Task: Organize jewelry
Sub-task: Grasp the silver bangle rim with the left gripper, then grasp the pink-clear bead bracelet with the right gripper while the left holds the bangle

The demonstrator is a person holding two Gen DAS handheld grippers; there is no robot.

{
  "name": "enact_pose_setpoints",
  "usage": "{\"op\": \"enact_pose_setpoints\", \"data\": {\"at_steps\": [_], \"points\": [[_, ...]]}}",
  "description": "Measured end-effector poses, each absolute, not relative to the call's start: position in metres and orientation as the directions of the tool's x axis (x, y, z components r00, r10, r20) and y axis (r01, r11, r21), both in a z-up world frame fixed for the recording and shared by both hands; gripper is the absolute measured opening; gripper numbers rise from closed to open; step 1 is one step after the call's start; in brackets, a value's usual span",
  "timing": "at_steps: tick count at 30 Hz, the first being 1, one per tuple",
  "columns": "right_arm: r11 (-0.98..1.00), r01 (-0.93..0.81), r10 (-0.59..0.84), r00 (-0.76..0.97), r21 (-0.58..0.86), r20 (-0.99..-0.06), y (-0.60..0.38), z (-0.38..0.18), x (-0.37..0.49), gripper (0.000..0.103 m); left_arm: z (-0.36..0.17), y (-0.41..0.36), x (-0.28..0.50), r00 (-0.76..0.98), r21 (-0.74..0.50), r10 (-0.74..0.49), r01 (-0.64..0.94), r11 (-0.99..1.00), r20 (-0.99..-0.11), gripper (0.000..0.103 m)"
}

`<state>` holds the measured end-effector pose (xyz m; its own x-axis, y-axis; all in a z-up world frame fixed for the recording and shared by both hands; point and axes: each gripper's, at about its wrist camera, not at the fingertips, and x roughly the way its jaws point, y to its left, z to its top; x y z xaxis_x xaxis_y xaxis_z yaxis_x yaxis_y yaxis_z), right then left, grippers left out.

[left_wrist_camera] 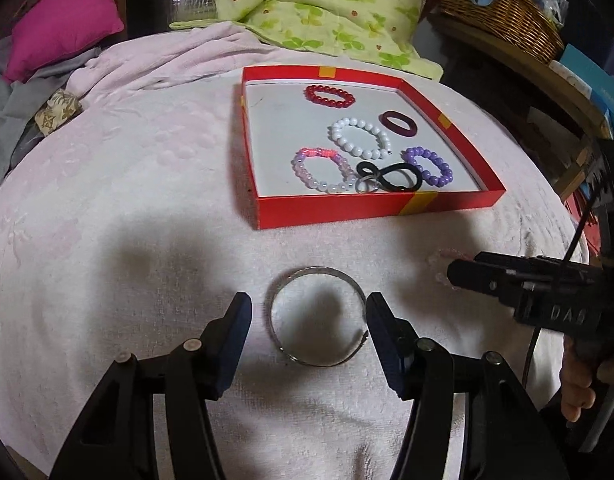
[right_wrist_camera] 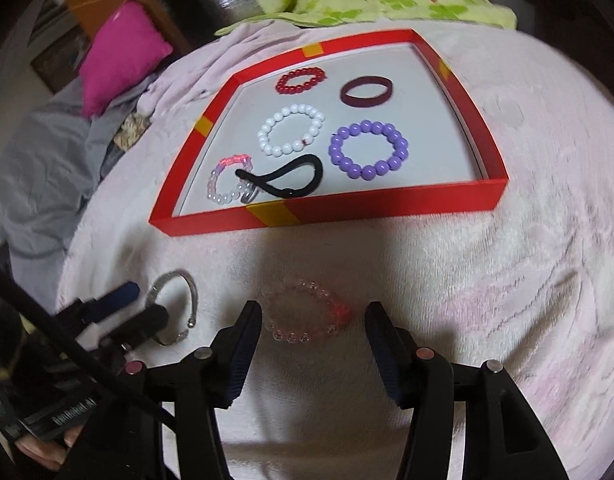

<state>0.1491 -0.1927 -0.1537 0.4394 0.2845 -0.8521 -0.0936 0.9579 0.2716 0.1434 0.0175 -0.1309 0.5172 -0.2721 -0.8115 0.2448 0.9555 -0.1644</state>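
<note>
We hold our left gripper (left_wrist_camera: 307,312) low over the pale pink blanket (left_wrist_camera: 127,208), its jaws spread wide on either side of a silver open cuff bangle (left_wrist_camera: 317,316) that lies flat on the cloth. The right-hand finger sits just beside the bangle's open end; we cannot tell whether it touches. Neither jaw is pinching anything.

Our right gripper (right_wrist_camera: 313,320) is likewise low, jaws spread, with a clear pink bead bracelet (right_wrist_camera: 307,310) lying on the blanket between them and slightly ahead. From this camera the left gripper shows at the lower left, around the silver bangle.

Beyond both sits the red tray (left_wrist_camera: 367,206), a shallow box with a white floor and yellow tape patches on its walls. Inside it we see a red bead bracelet (left_wrist_camera: 329,96) near the far wall, a dark maroon band (left_wrist_camera: 399,123) toward the right, a white bead bracelet (left_wrist_camera: 361,138) in the middle, a purple bead bracelet (left_wrist_camera: 429,166) near the front right, and a pink-and-lilac bead bracelet (left_wrist_camera: 325,172) near the front left. A black hair tie (left_wrist_camera: 389,176) lies twisted in a figure eight between the last two, with a small silver ring (left_wrist_camera: 365,185) touching it.

A green floral quilt (left_wrist_camera: 327,4), a magenta cushion (left_wrist_camera: 63,16) and a wicker basket (left_wrist_camera: 503,12) lie behind.
</note>
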Motion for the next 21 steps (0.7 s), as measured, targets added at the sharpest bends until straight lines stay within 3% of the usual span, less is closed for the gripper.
{"op": "enact_pose_setpoints", "data": {"at_steps": [2, 5, 6, 7, 8, 21], "points": [[0.967, -0.134, 0.255, 0.455, 0.218, -0.853, -0.186, -0.154, 0.147, 0.057, -0.130, 0.019, 0.144, 0.517, -0.169, -0.272, 0.237, 0.957, -0.812, 0.061], [0.974, -0.217, 0.171, 0.500, 0.068, -0.849, -0.173, -0.155, 0.142, 0.040, -0.129, 0.022, 0.144, 0.516, -0.179, -0.274, 0.226, 0.958, -0.811, 0.065], [0.971, -0.234, 0.158, 0.514, 0.040, -0.843, -0.172, -0.154, 0.141, 0.030, -0.129, 0.022, 0.144, 0.515, -0.182, -0.275, 0.224, 0.957, -0.812, 0.065], [0.969, -0.246, 0.151, 0.523, 0.022, -0.839, -0.171, -0.153, 0.139, 0.013, -0.129, 0.022, 0.145, 0.513, -0.183, -0.276, 0.225, 0.957, -0.812, 0.065], [0.969, -0.246, 0.128, 0.522, -0.006, -0.843, -0.172, -0.154, 0.139, 0.008, -0.130, 0.021, 0.145, 0.509, -0.183, -0.277, 0.229, 0.956, -0.815, 0.065], [0.993, -0.115, 0.091, 0.515, 0.037, -0.852, -0.222, -0.151, 0.144, 0.009, -0.145, -0.001, 0.145, 0.457, -0.135, -0.256, 0.280, 0.950, -0.852, 0.076]]}}
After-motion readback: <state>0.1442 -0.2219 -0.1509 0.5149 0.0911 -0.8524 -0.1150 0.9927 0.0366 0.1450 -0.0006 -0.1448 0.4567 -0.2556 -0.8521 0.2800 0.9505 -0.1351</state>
